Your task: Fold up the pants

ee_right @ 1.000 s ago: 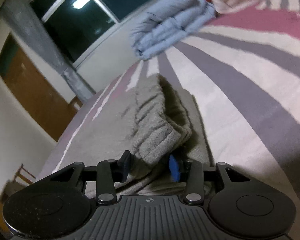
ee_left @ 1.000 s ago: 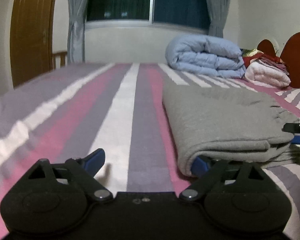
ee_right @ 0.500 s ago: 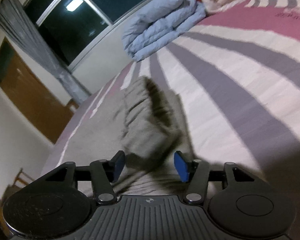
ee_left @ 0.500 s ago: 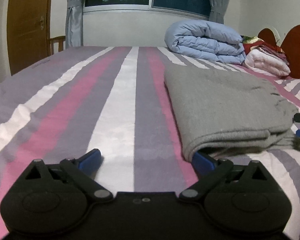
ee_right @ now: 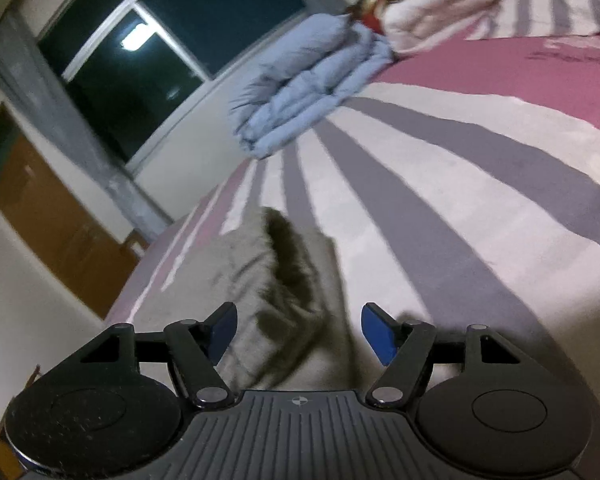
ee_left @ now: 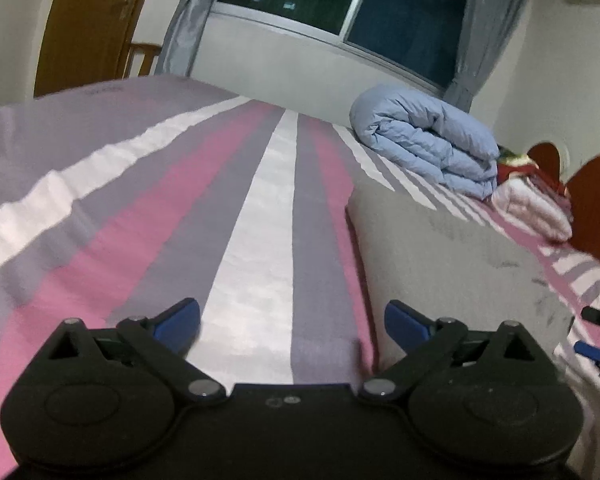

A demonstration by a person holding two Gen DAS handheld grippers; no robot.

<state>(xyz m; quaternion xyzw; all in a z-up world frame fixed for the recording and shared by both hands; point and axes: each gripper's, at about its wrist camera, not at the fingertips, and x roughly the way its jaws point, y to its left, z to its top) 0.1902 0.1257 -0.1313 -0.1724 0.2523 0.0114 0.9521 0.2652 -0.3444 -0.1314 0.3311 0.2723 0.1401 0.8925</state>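
Grey pants lie folded into a flat stack on the striped bed. My left gripper is open and empty above the sheet, with its right finger at the stack's left edge. In the right wrist view the pants lie just past my right gripper, which is open and empty, its jaws wide apart over the ribbed waistband end. The right gripper's tips also show at the right edge of the left wrist view.
A folded light-blue duvet and a pink-white folded blanket sit at the head of the bed by the red-brown headboard. A window with grey curtains and a wooden door are behind.
My right gripper let go of the waistband, opened wide and drew back. My left gripper stayed open, lifted and pulled away from the stack's near corner.
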